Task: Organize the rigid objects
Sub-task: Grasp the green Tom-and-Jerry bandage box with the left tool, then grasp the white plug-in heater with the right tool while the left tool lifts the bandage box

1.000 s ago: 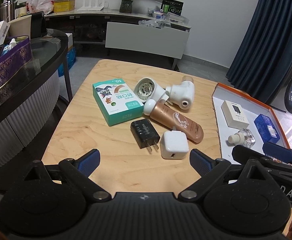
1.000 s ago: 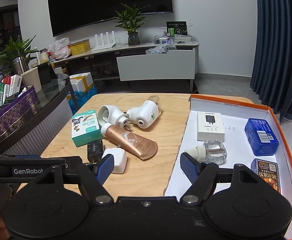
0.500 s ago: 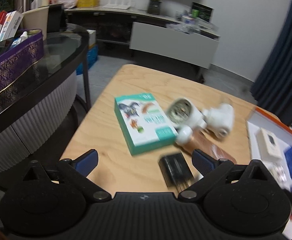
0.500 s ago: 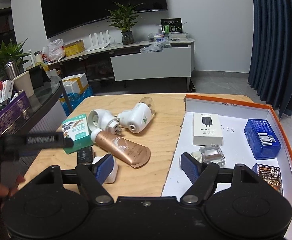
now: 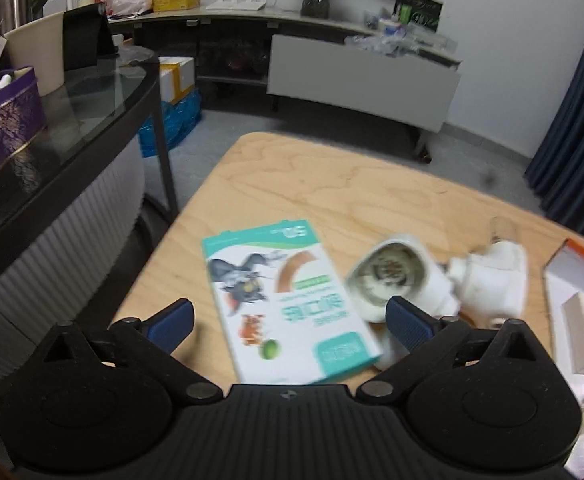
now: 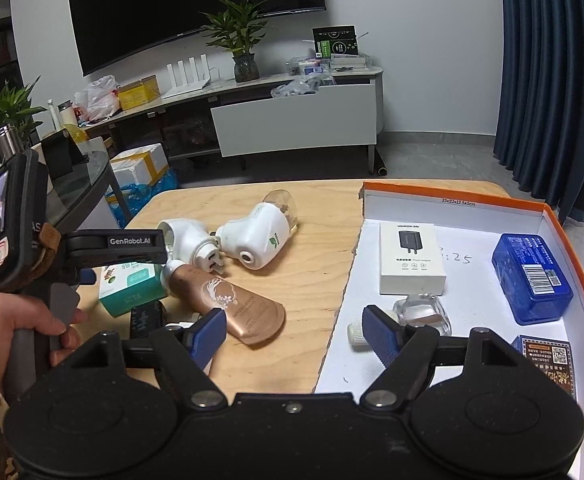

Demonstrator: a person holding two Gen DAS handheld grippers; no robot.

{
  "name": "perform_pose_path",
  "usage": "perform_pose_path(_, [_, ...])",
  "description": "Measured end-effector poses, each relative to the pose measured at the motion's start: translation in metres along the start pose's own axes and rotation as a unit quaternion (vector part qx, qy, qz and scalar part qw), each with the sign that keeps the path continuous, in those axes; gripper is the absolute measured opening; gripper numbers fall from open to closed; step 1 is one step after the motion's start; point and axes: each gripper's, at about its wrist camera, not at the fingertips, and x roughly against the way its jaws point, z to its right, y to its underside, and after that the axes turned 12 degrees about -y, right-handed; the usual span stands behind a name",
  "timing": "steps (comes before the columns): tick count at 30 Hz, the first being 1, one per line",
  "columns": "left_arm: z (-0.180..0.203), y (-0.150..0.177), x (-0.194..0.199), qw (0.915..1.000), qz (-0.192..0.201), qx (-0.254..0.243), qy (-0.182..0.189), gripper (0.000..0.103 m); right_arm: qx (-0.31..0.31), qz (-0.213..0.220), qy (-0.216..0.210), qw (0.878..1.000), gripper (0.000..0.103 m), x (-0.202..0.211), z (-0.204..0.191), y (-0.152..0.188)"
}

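Observation:
My left gripper (image 5: 288, 320) is open, its fingers on either side of a teal cartoon box (image 5: 288, 300) lying flat on the wooden table (image 5: 332, 184). Two white plug-in devices (image 5: 400, 280) lie just right of the box. In the right wrist view the left gripper's body (image 6: 116, 246) hangs over the teal box (image 6: 132, 288), beside the white devices (image 6: 252, 236), a bronze tube (image 6: 232, 304) and a black charger (image 6: 146, 318). My right gripper (image 6: 294, 334) is open and empty over the table's edge by the orange-rimmed tray (image 6: 452, 196).
The tray holds a white charger box (image 6: 412, 258), a clear bottle (image 6: 420, 314), a blue box (image 6: 532, 280) and a dark packet (image 6: 548, 364). A glass-topped counter (image 5: 72, 112) stands left of the table. A TV cabinet (image 6: 292, 120) stands behind.
My left gripper has moved forward and left, so the teal box now lies between its fingers. My right gripper has barely moved.

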Motion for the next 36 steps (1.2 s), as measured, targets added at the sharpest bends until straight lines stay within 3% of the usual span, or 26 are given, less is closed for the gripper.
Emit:
perform_pose_path(6, [-0.026, 0.012, -0.004, 0.9992, -0.002, -0.033, -0.023, 0.103, 0.002, 0.000, -0.003, 1.000, 0.089, -0.006, 0.002, -0.003])
perform_pose_path(10, [-0.031, 0.009, -0.005, 0.9989, 0.006, -0.045, -0.008, 0.103, -0.003, -0.002, -0.008, 1.000, 0.089, -0.012, 0.001, -0.007])
perform_pose_path(14, [-0.018, 0.002, -0.015, 0.9957, 0.017, -0.091, 0.006, 0.103, -0.008, -0.003, -0.010, 1.000, 0.089, -0.016, 0.001, -0.016])
perform_pose_path(17, [-0.017, 0.003, -0.019, 0.9935, 0.028, -0.106, 0.031, 0.085, -0.018, -0.005, -0.007, 1.000, 0.089, -0.021, 0.004, -0.025])
perform_pose_path(18, [-0.017, 0.002, -0.017, 0.9928, 0.031, -0.111, 0.035, 0.072, -0.024, -0.007, -0.007, 1.000, 0.089, -0.025, 0.006, -0.028])
perform_pose_path(19, [-0.017, 0.001, -0.015, 0.9922, 0.031, -0.114, 0.041, 0.072, -0.031, -0.009, -0.008, 0.999, 0.090, -0.029, 0.008, -0.032])
perform_pose_path(21, [-0.021, 0.001, -0.012, 0.9919, 0.024, -0.108, 0.062, 0.072, -0.049, -0.018, -0.014, 0.999, 0.090, -0.042, 0.010, -0.040])
perform_pose_path(30, [-0.038, -0.003, 0.011, 0.9930, 0.047, -0.068, 0.083, 0.072, -0.151, -0.055, -0.048, 0.986, 0.090, -0.117, 0.018, -0.078])
perform_pose_path(36, [-0.034, -0.007, 0.009, 0.9925, 0.049, -0.059, 0.095, 0.072, -0.222, -0.072, -0.023, 0.972, 0.090, -0.160, 0.027, -0.078])
